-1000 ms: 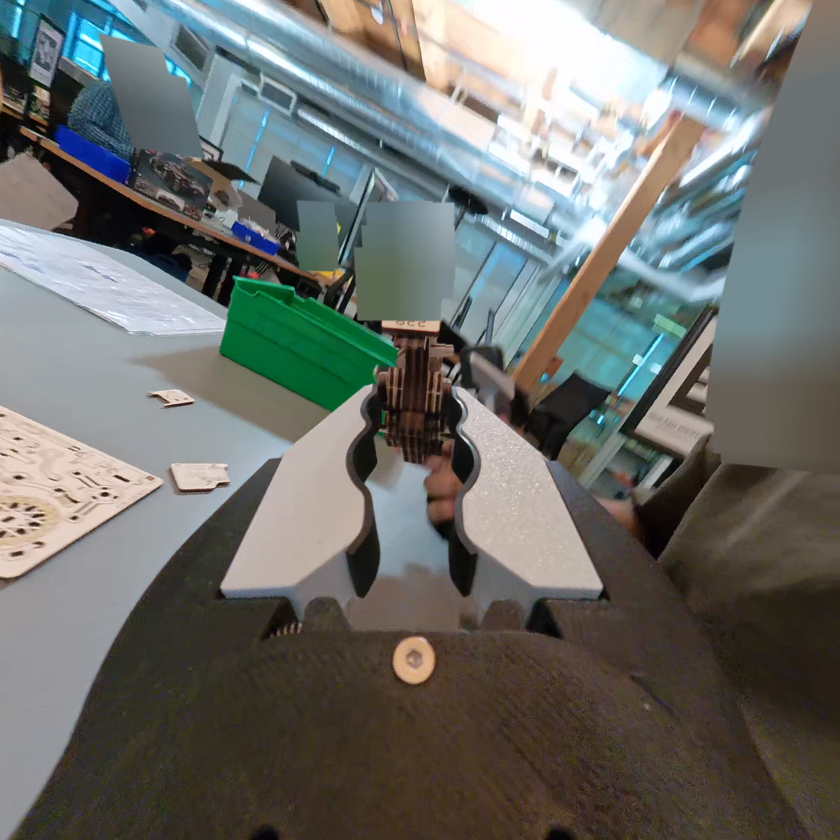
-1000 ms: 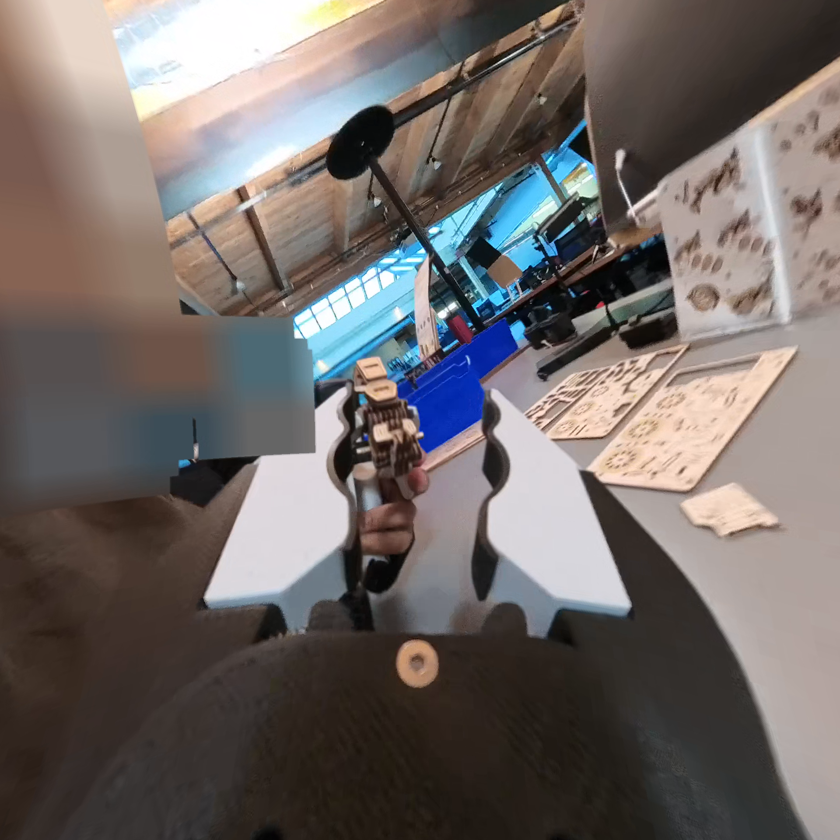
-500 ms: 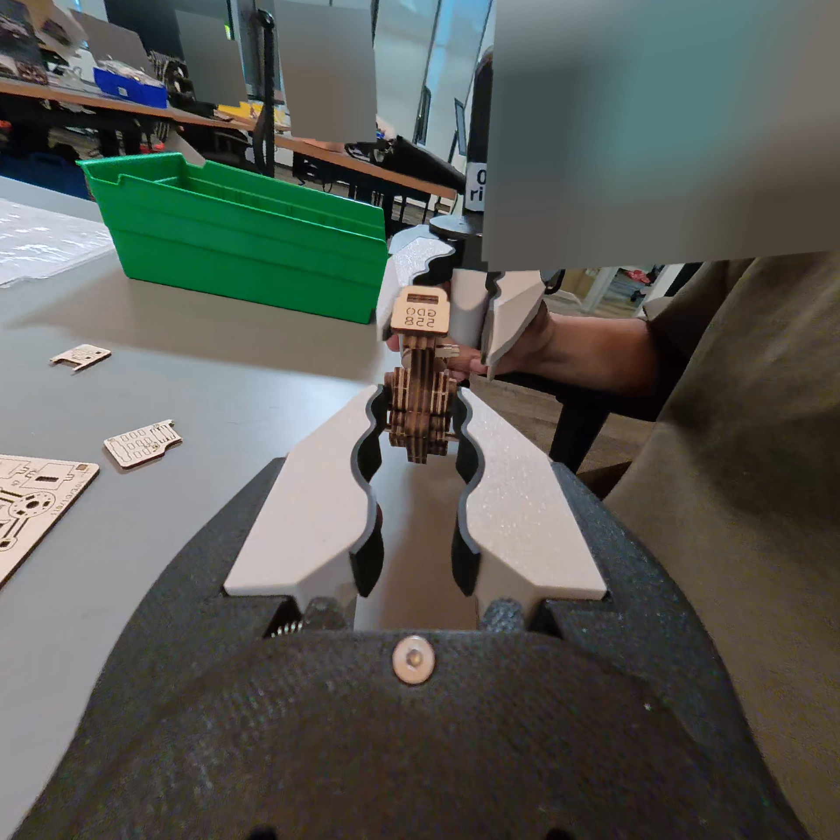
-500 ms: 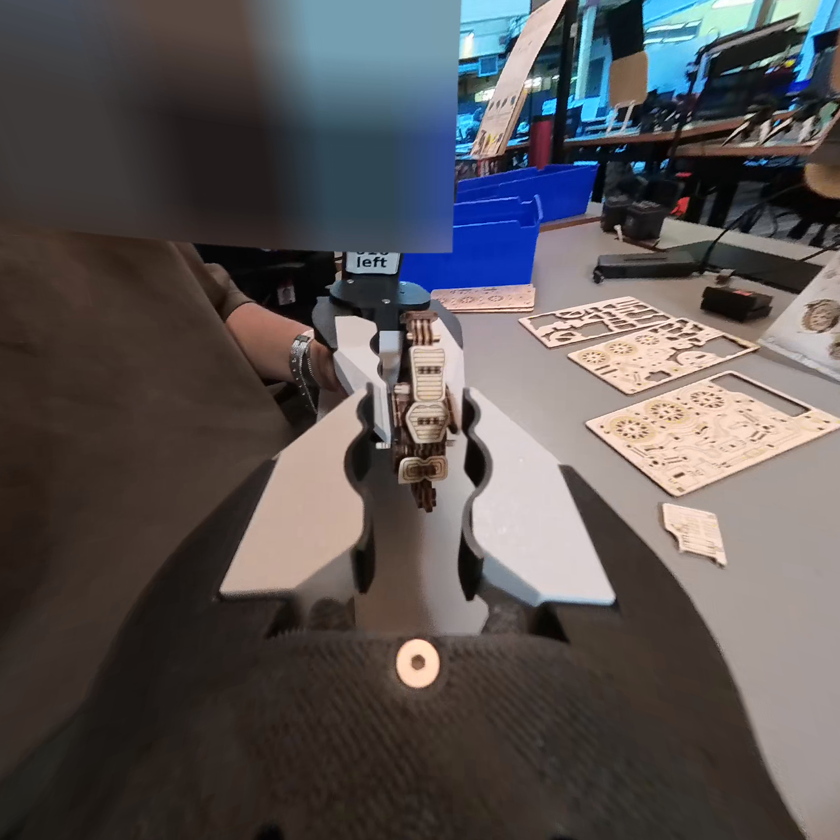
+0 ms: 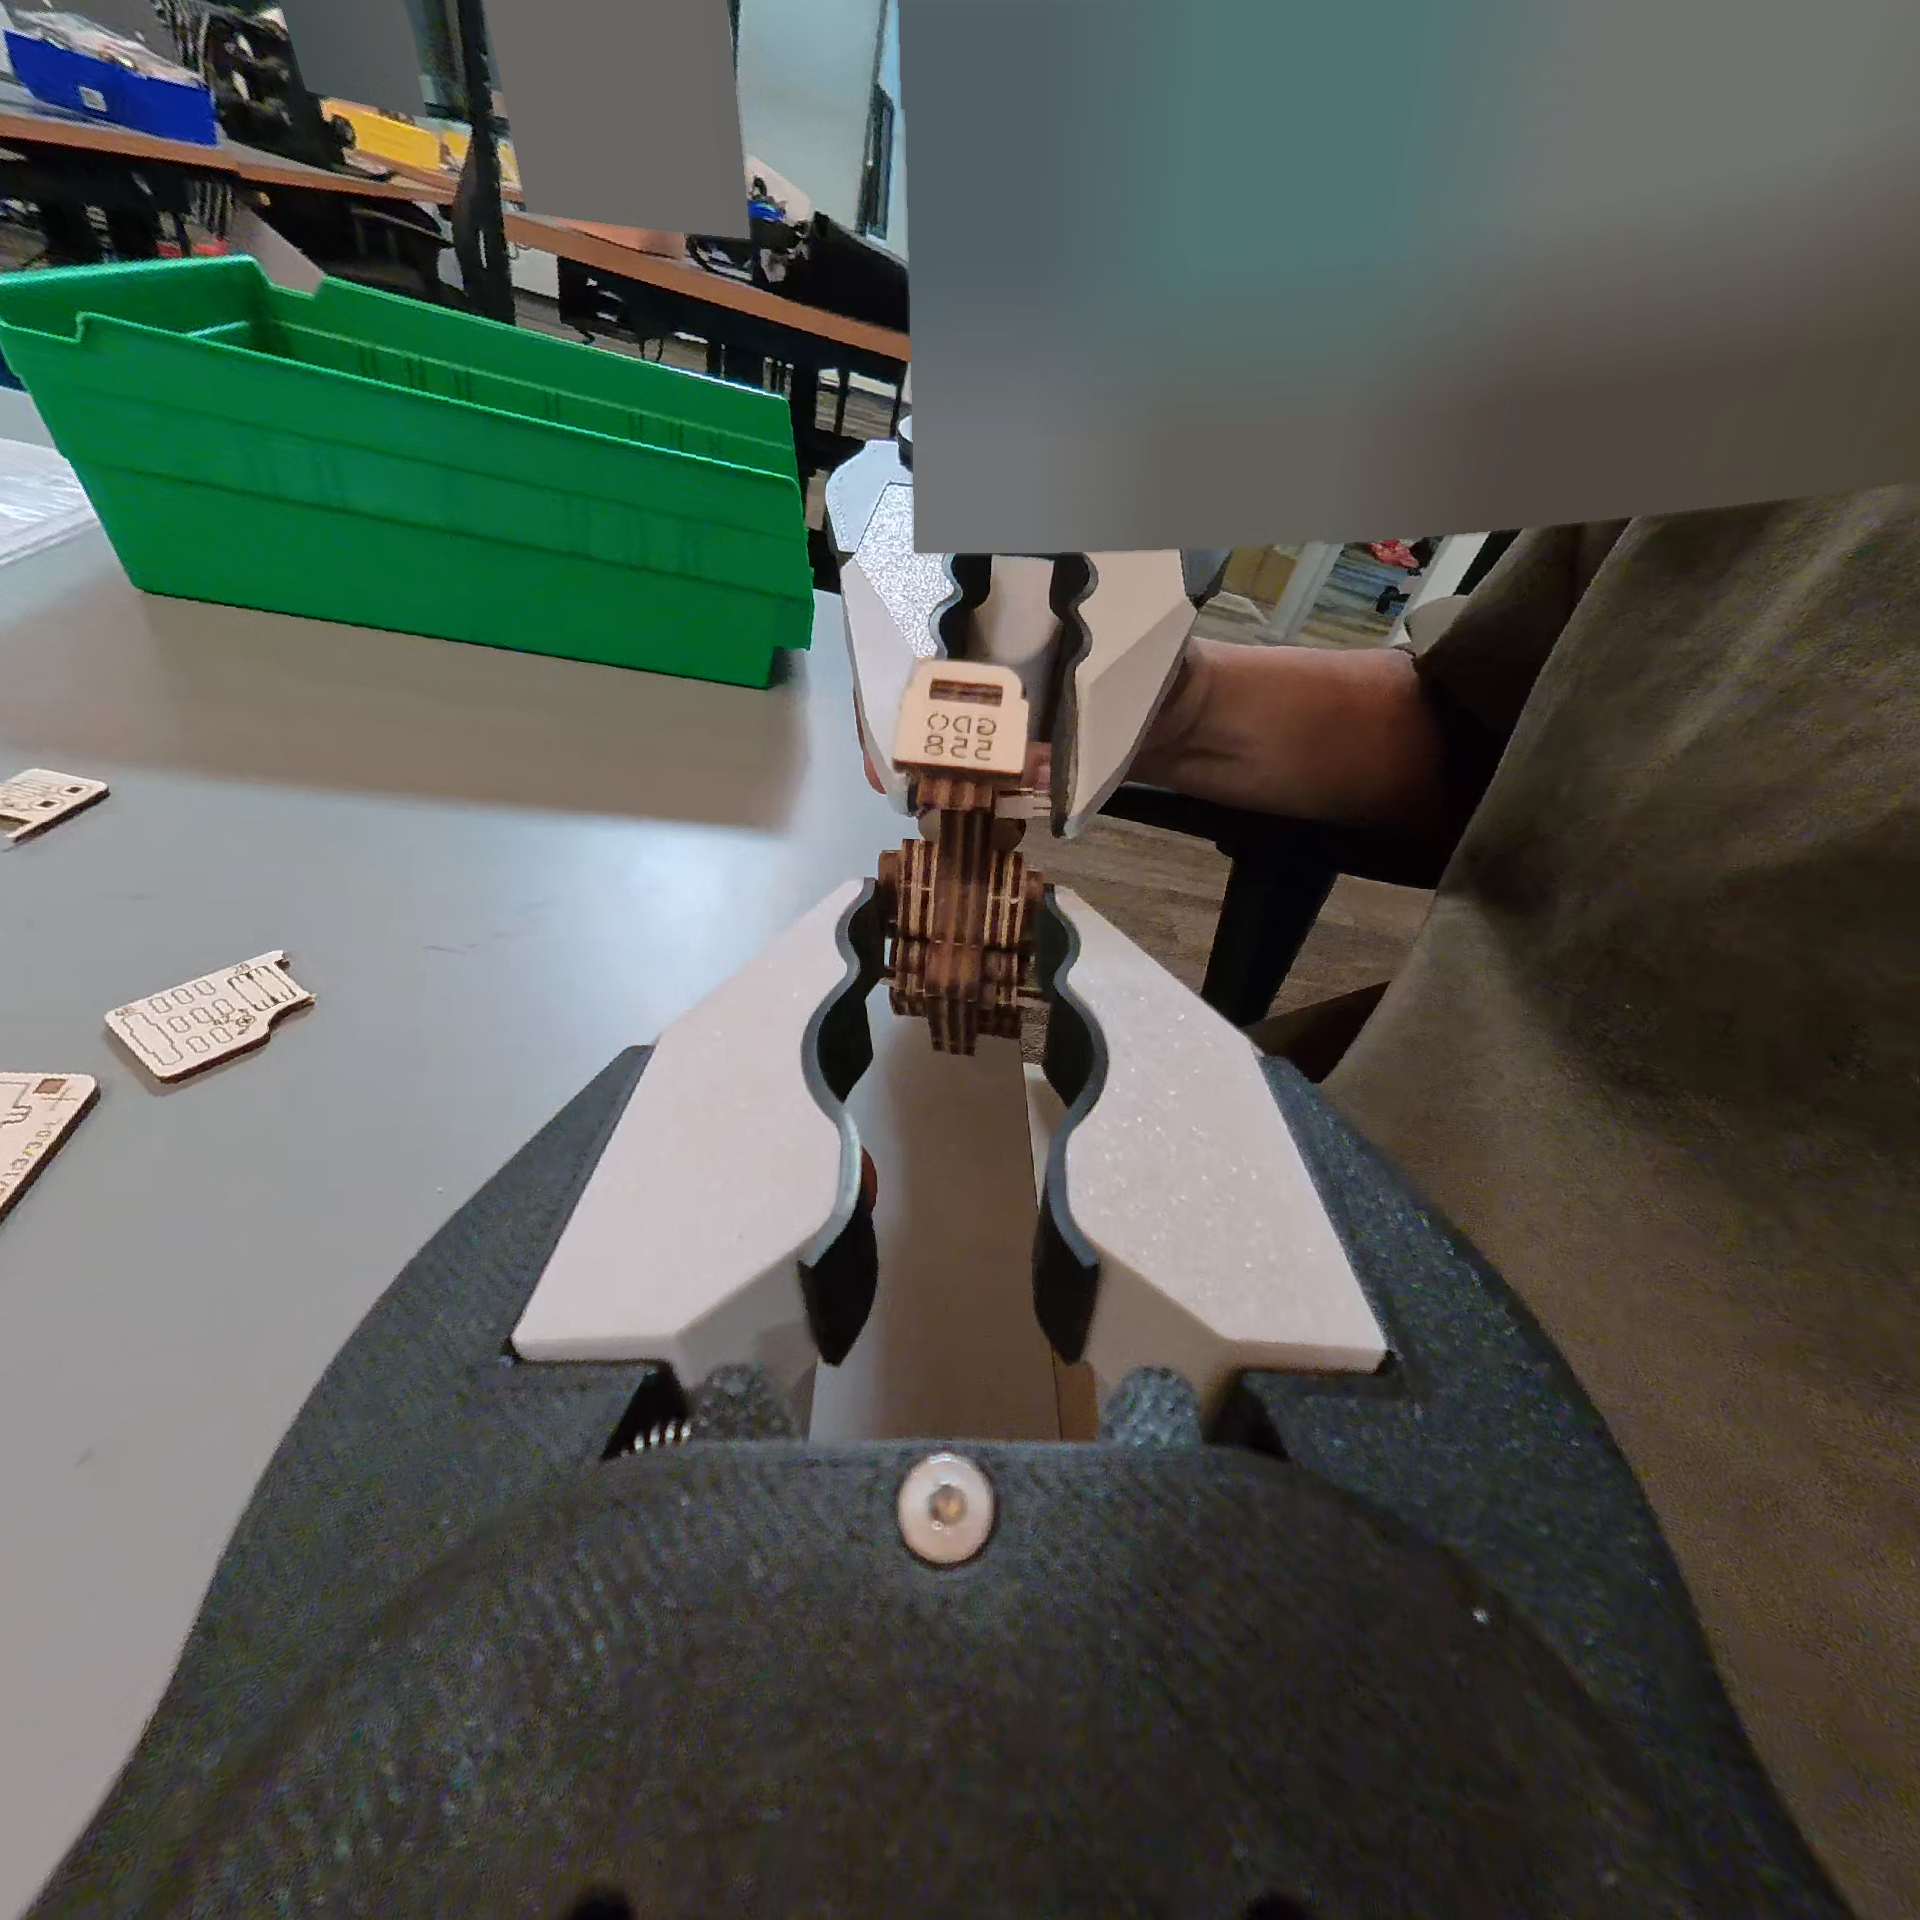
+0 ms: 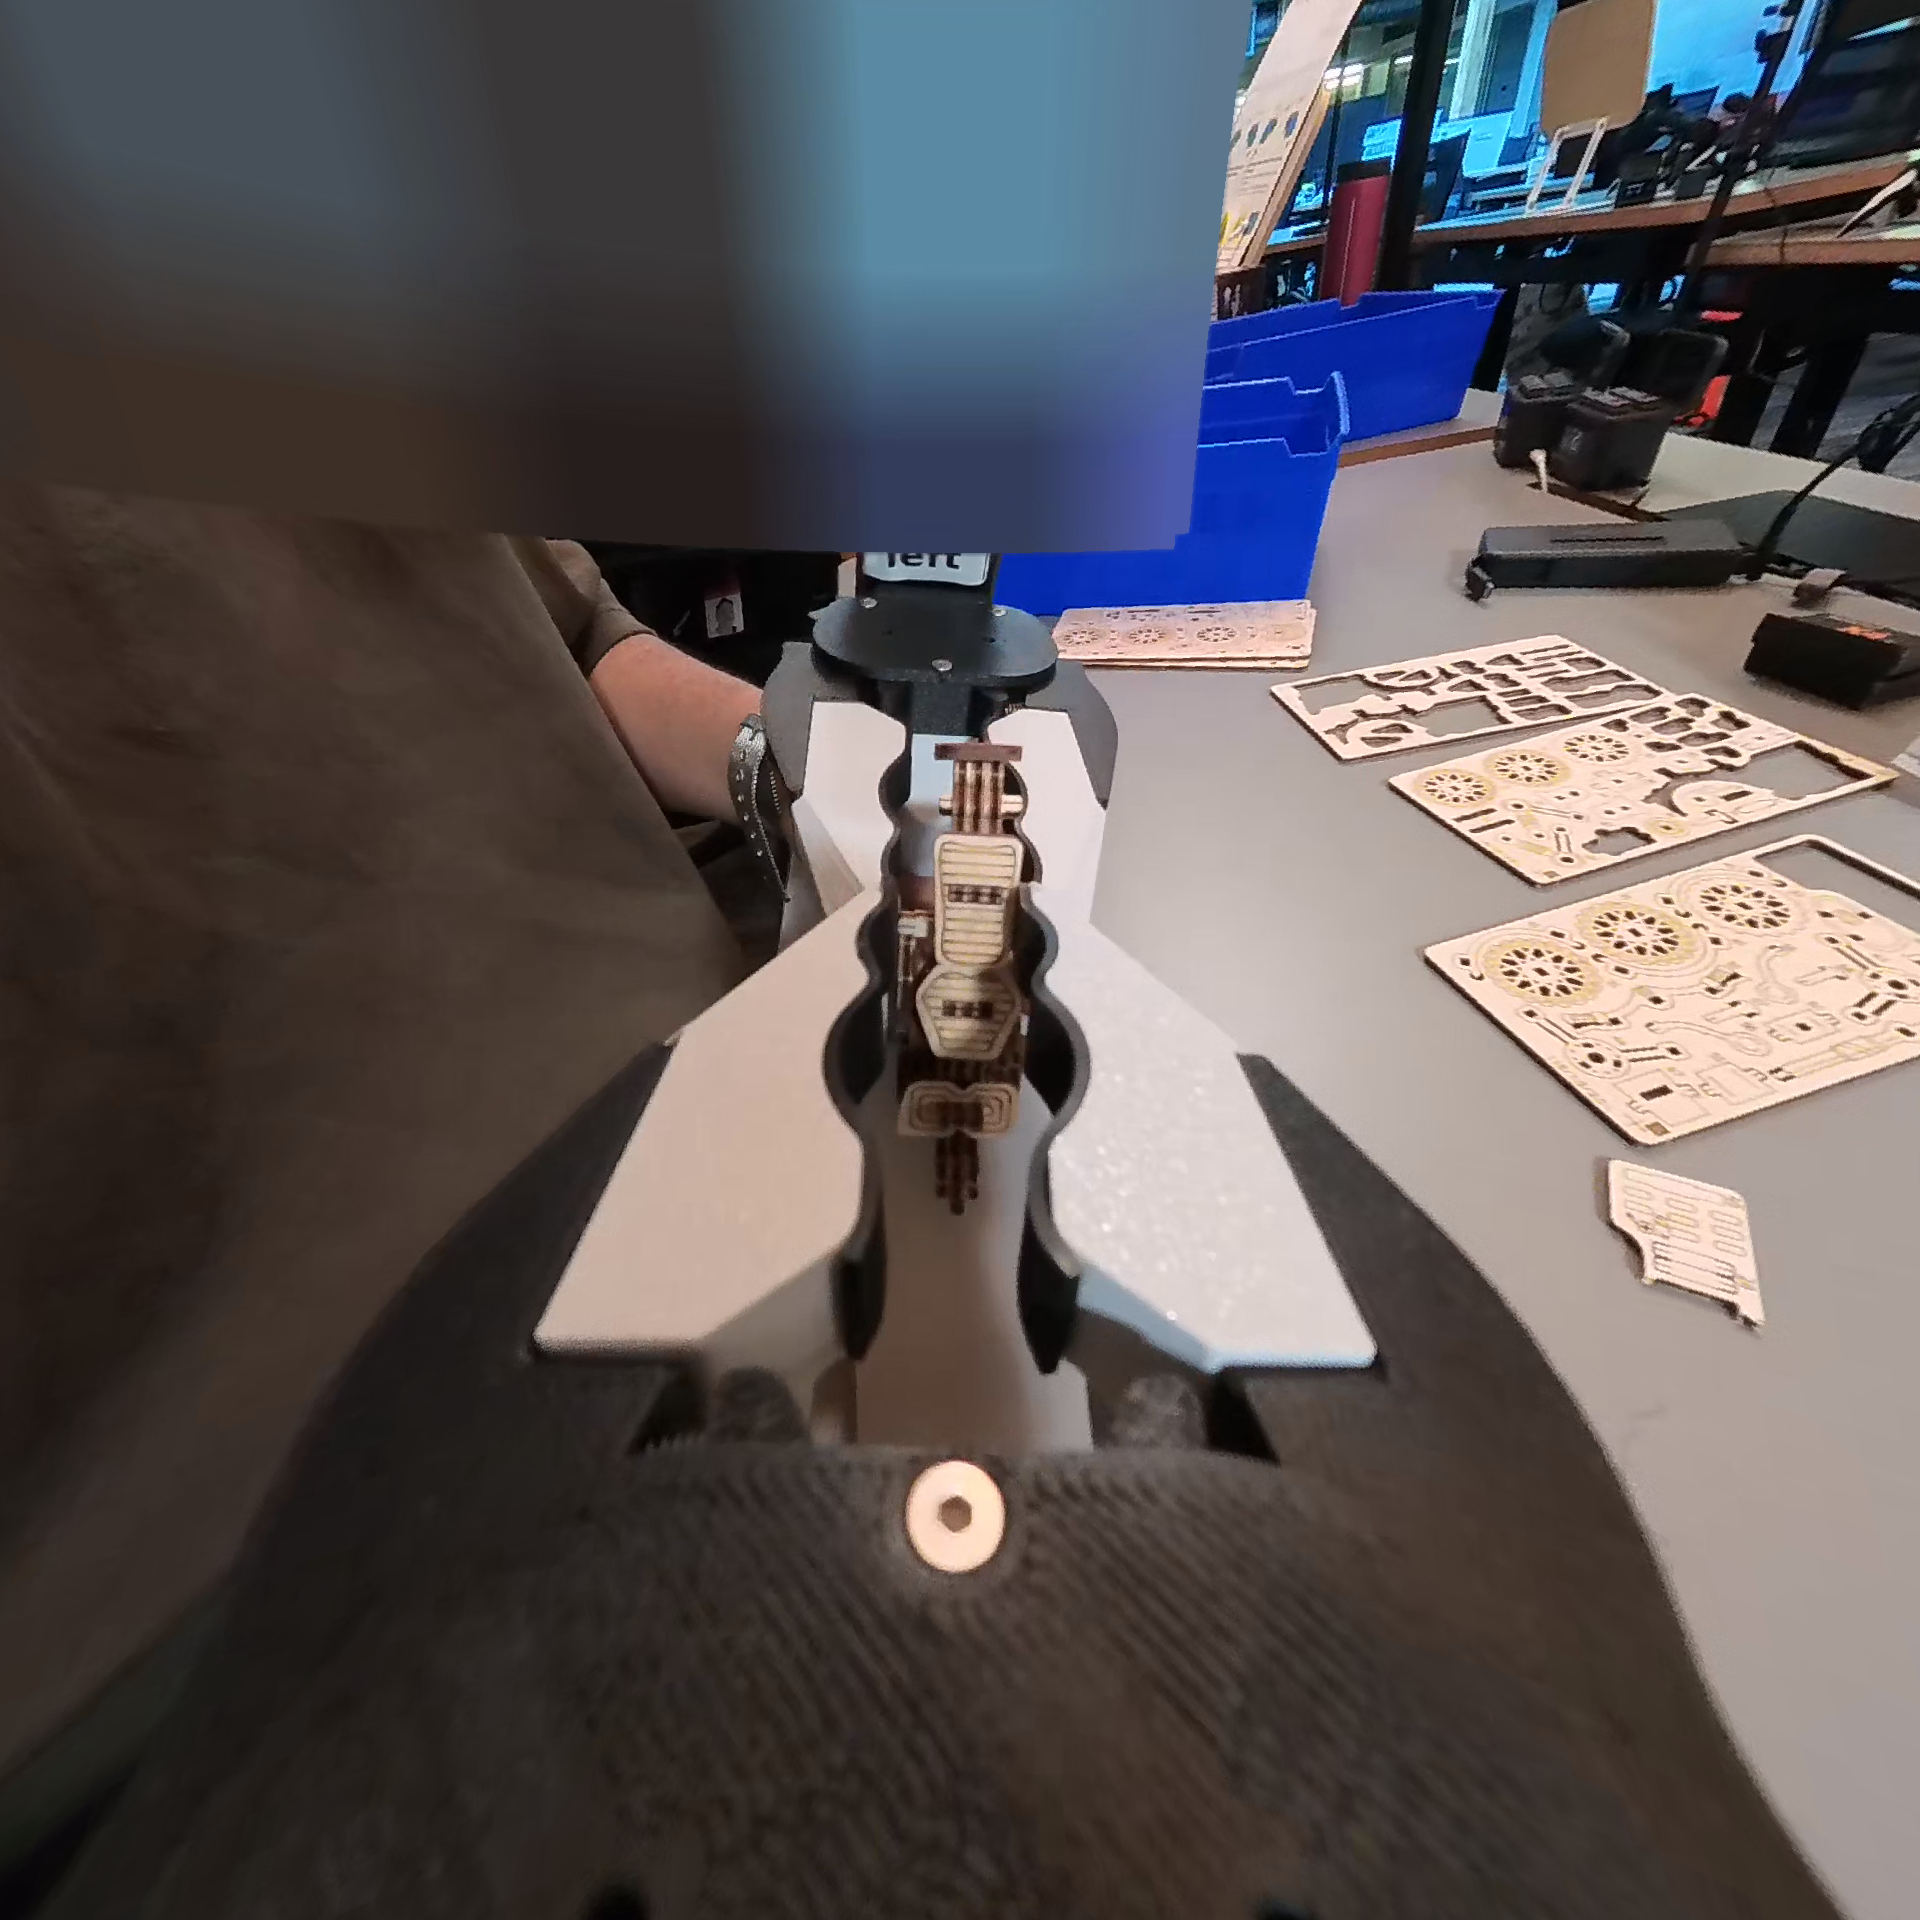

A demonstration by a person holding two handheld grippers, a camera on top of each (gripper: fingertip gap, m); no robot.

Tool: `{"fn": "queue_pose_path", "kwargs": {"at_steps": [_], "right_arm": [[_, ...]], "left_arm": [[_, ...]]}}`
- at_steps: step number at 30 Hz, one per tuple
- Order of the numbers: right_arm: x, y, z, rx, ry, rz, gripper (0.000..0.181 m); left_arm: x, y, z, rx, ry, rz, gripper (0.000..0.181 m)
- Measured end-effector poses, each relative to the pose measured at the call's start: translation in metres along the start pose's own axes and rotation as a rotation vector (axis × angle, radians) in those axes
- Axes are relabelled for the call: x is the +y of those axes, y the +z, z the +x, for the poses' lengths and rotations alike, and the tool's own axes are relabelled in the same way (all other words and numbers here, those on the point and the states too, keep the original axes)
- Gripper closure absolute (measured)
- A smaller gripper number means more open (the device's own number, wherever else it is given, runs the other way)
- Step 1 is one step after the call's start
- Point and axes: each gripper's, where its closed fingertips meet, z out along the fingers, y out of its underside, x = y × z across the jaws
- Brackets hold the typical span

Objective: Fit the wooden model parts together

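A small layered wooden model (image 5: 961,935) is held in the air between both grippers, beside the grey table's edge. My left gripper (image 5: 956,904) is shut on its lower stacked part. My right gripper (image 5: 977,805) faces it from the far side, its fingers closed around the model's top, where a flat engraved plate (image 5: 966,732) sits. In the right wrist view the model (image 6: 966,997) stands between my right gripper's (image 6: 956,904) fingers, which touch its sides. The left gripper (image 6: 951,831) shows just behind it.
A green bin (image 5: 416,499) stands at the back left of the table (image 5: 468,883), with small loose wooden pieces (image 5: 208,1013) on the left. Punched wooden sheets (image 6: 1704,997), a loose piece (image 6: 1683,1236) and blue bins (image 6: 1268,457) lie to the right. The person's olive shirt is close by. Only a small space, under 4 cm, lies between the two pairs of fingers.
Both grippers have tilted down from pointing at the ceiling to level. The right gripper has come up to the model in the left gripper and narrowed its fingers around it.
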Motion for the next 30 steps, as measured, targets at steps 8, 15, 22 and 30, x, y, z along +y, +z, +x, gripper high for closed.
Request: {"fn": "queue_pose_path", "kwargs": {"at_steps": [8,15,22,30], "right_arm": [[-0.001,0.0,-0.001,0.007,-0.007,-0.004,0.162],[0.007,0.006,-0.009,-0.047,-0.01,-0.033,0.144],[0.001,0.001,-0.005,-0.04,0.024,-0.003,0.132],[0.001,-0.002,-0.001,-0.021,0.016,-0.004,0.133]], "left_arm": [[-0.001,0.0,0.0,-0.001,0.004,0.001,0.156],[0.003,0.002,0.003,0.01,0.005,-0.014,0.156],[0.0,-0.001,0.002,0.02,-0.009,0.007,0.156],[0.002,0.0,0.0,0.01,-0.019,-0.004,0.156]]}}
